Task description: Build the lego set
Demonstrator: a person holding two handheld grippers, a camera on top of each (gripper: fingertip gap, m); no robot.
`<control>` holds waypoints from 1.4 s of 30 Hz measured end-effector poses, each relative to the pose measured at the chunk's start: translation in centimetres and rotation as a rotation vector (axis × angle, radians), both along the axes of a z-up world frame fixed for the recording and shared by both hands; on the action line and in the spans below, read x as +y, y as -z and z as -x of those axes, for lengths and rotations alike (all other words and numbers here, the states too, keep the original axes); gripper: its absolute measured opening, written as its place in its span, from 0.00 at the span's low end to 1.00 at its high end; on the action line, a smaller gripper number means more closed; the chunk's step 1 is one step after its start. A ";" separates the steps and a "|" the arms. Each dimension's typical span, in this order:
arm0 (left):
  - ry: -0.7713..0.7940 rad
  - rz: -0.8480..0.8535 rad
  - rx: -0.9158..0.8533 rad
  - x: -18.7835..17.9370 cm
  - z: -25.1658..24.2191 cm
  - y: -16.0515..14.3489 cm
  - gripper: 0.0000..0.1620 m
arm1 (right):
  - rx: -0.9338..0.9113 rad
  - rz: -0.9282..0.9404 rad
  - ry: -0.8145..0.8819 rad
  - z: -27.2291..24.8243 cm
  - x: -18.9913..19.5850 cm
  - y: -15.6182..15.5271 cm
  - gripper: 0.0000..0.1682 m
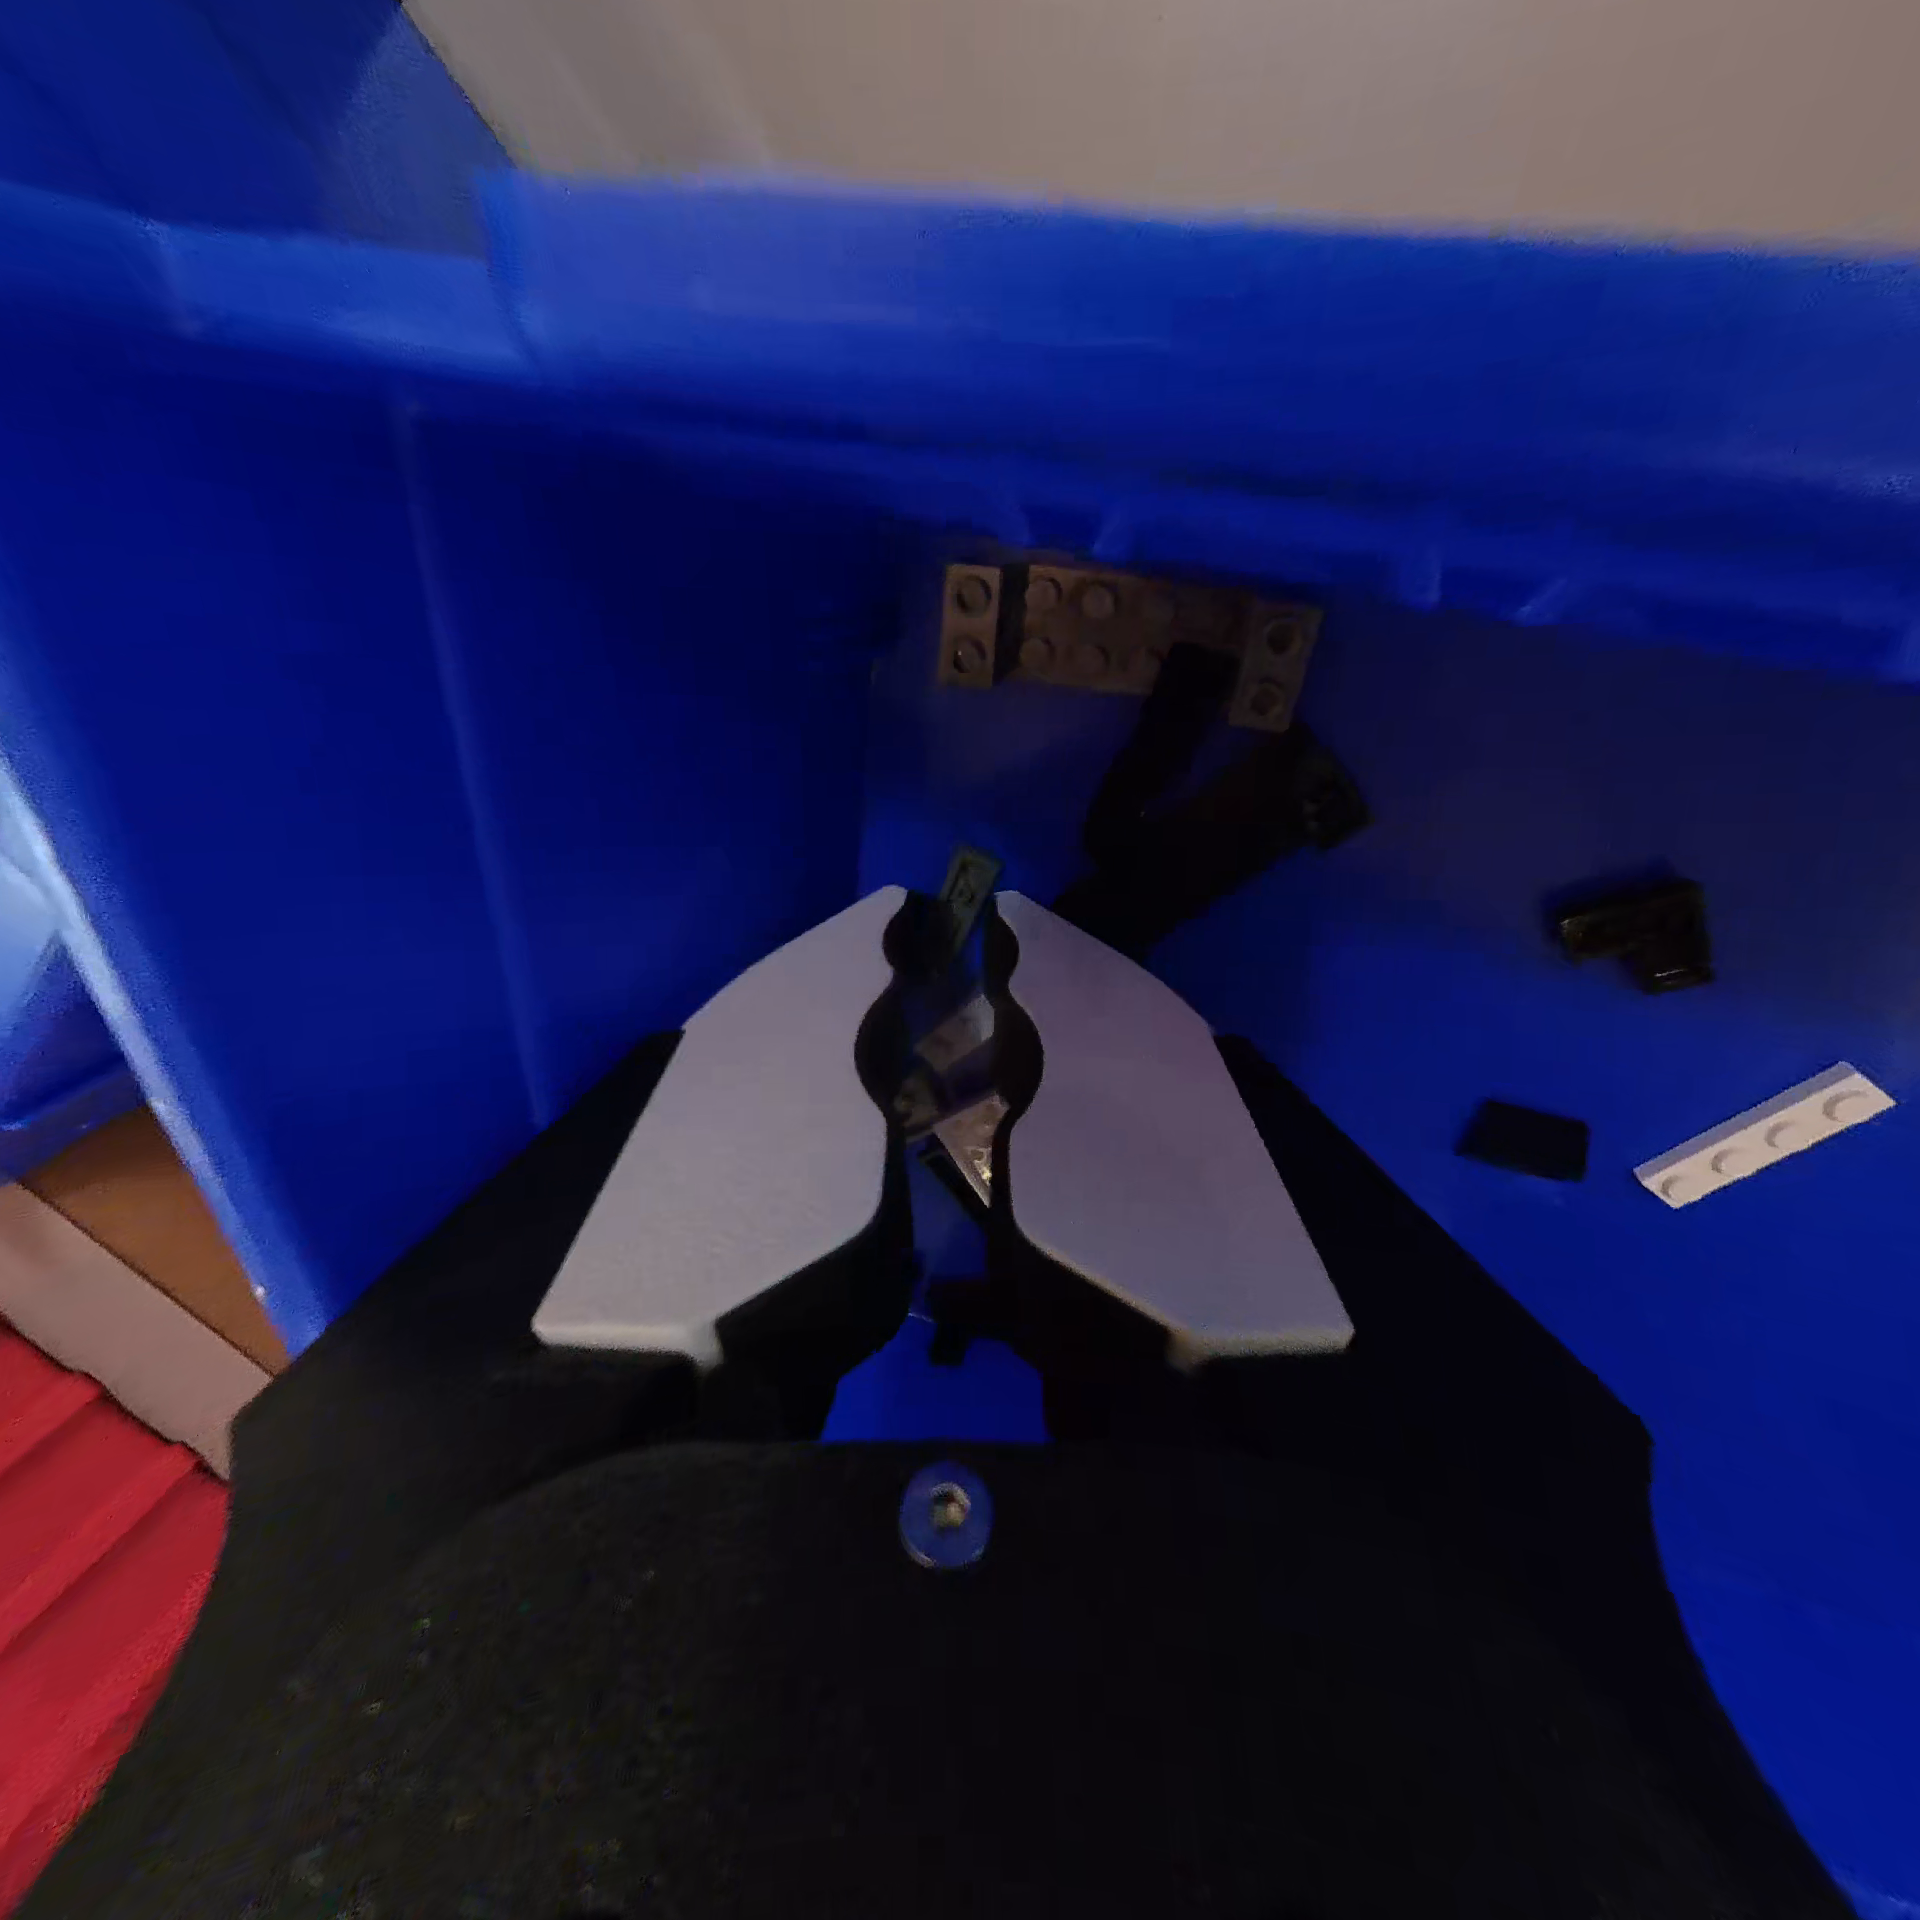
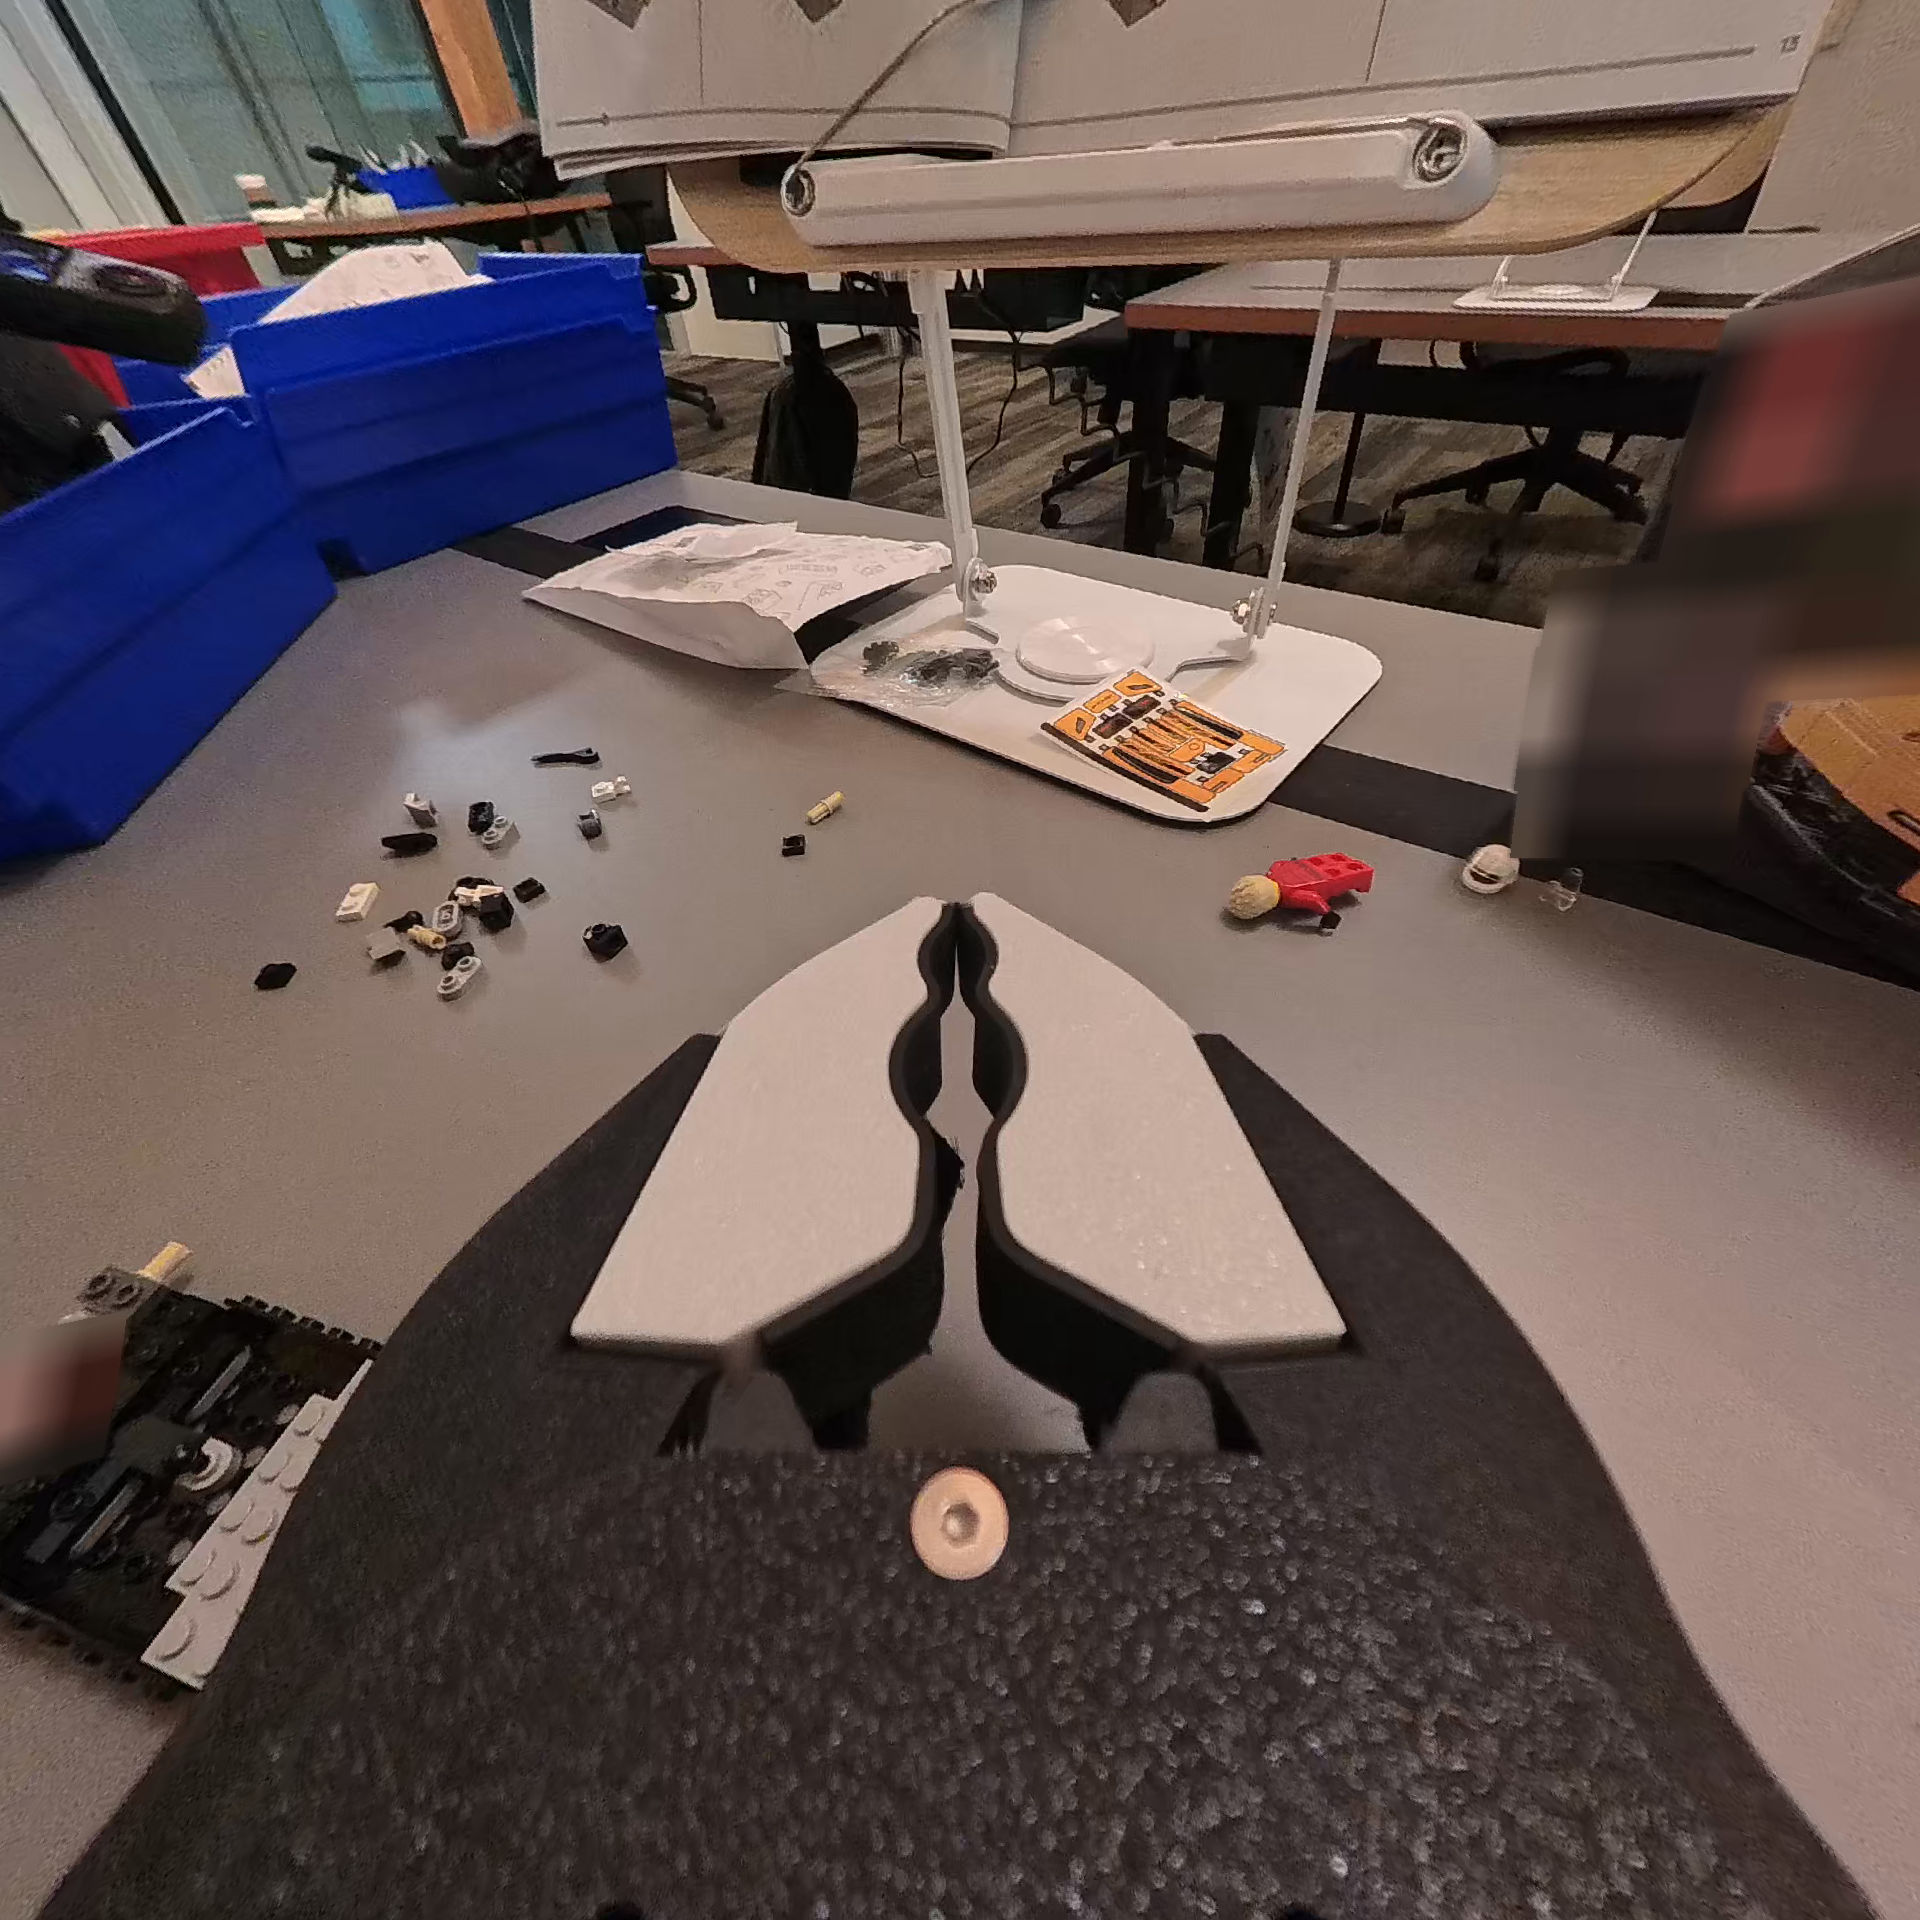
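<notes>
My left gripper [image 1: 948, 906] is inside a blue bin [image 1: 623, 727] and is shut on a small dark grey Lego piece [image 1: 964, 883] that pokes out past the fingertips. On the bin floor beyond lie a grey and dark plate assembly [image 1: 1122, 644], black pieces [image 1: 1642, 930], a black tile [image 1: 1522, 1140] and a light grey plate [image 1: 1766, 1132]. My right gripper [image 2: 956, 916] is shut with nothing seen in it, above the grey table [image 2: 1455, 1143]. A partly built dark model [image 2: 156, 1455] lies at lower left. Several loose small pieces [image 2: 457, 904] lie ahead on the left.
Blue bins [image 2: 416, 395] stand at the table's left. A white stand [image 2: 1195, 665] holding an instruction booklet [image 2: 1143, 73] stands ahead, with an orange sticker sheet [image 2: 1164, 740] and a paper bag [image 2: 727, 592]. A red minifigure [image 2: 1304, 883] and a white helmet [image 2: 1491, 869] lie to the right. Spacing between my two grippers at the tips: around 60 cm. The black tile [image 1: 1522, 1140] lies around 10 cm away from my left fingertips. The light grey plate [image 1: 1766, 1132] is about 12 cm from my left fingertips and 50 cm from my right.
</notes>
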State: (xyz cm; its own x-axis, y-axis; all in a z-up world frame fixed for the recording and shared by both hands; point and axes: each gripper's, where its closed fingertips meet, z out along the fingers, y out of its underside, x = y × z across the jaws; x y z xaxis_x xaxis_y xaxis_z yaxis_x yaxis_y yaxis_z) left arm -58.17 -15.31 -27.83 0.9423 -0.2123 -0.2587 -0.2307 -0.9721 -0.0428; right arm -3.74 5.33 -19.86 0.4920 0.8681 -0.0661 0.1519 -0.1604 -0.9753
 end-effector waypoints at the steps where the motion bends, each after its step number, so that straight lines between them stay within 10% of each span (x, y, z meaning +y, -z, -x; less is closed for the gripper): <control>1: -0.006 0.007 -0.001 0.0 0.0 0.0 0.06 | 0.002 0.000 -0.001 0.0 0.0 0.0 0.00; 10: 0.068 0.012 0.088 -1.1 -0.5 -1.0 0.06 | 0.019 0.008 -0.002 -0.1 0.0 -0.3 0.00; 15: 0.066 -0.332 0.139 0.6 -2.5 -8.8 0.05 | 0.036 0.010 -0.005 0.0 -0.2 -0.6 0.00; 24: 0.333 -1.126 -0.508 4.7 -29.0 -22.6 0.05 | 0.122 -0.056 -0.139 1.2 -3.1 -3.3 0.01; 34: 0.321 -1.254 -1.535 7.1 -48.3 -16.8 0.05 | 0.190 -0.013 -0.542 4.0 -11.4 -4.9 0.11; 42: 0.414 -1.258 -1.593 6.0 -48.8 -16.6 0.05 | 0.203 0.024 -0.650 4.7 -14.0 -5.3 0.14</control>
